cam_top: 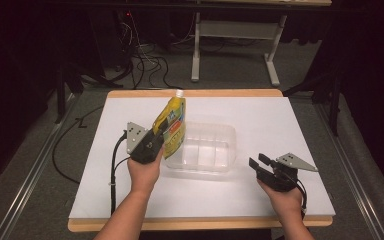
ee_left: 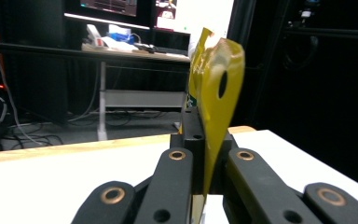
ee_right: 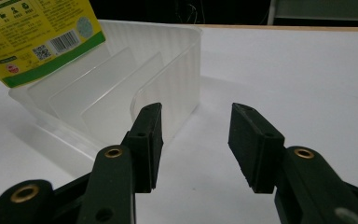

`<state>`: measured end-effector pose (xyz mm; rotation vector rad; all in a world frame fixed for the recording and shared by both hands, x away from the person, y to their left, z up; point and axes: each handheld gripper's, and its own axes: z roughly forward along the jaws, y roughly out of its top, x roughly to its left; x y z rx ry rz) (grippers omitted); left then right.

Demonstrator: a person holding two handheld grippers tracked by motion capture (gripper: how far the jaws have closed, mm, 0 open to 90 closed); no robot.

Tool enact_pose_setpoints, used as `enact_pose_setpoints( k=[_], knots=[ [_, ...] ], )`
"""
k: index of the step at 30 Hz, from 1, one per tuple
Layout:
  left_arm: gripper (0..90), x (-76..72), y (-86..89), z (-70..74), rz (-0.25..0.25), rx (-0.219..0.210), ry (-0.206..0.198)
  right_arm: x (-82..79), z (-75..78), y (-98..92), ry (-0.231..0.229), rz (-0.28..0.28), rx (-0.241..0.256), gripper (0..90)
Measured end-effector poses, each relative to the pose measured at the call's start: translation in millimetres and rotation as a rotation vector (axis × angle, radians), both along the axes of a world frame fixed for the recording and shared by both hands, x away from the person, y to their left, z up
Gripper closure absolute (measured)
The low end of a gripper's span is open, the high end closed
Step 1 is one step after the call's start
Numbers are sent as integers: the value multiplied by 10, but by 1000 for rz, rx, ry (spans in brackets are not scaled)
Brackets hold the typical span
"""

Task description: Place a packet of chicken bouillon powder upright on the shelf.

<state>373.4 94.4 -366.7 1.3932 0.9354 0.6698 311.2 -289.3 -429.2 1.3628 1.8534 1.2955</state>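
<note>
Left tongs clamp the flat bottom seam of a glossy yellow-and-green spouted refill pouch with a white cap, held tilted above the left end of a clear ribbed plastic bin with internal dividers on the white counter. Right tongs rest released and empty just right of the bin. To seat the limp pouch well, it should probably be lowered upright between two dividers before release.

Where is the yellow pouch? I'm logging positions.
High view, left of centre: the yellow pouch is clamped in the left gripper, above the clear bin's left end.
</note>
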Motion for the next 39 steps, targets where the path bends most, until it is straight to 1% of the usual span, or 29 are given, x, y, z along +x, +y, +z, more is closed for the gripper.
enact_pose_setpoints(
  k=[5,8,10,13,17,22,25,26,32,36,39],
  knots=[
    [900,-2,-1,-8,4,-1,-3,1,-5,15,0,4,-4,554],
    [900,-14,-15,6,1,16,-15,-1,-5,17,1,4,-3,555],
    [900,-28,-39,4,1,36,-25,-1,-5,17,1,4,-3,555],
    [900,-27,-56,-9,3,45,-21,1,-8,20,2,4,-3,555],
    [900,-49,-64,2,22,60,-32,-4,-4,21,0,6,-4,555],
    [900,-63,-61,-15,39,68,-41,1,-6,23,0,7,-4,555],
    [900,-60,-72,-22,33,74,-38,-2,-5,28,0,7,-2,555],
    [900,-58,-93,-35,24,88,-32,-2,-4,30,-1,7,-4,555],
    [900,-72,-109,-62,21,105,-31,0,-10,31,1,6,-5,555],
    [900,-70,-95,-70,20,104,-26,0,-11,37,2,9,-7,555],
    [900,-62,-84,-78,7,109,-15,1,-14,39,4,9,-8,555]
  ],
)
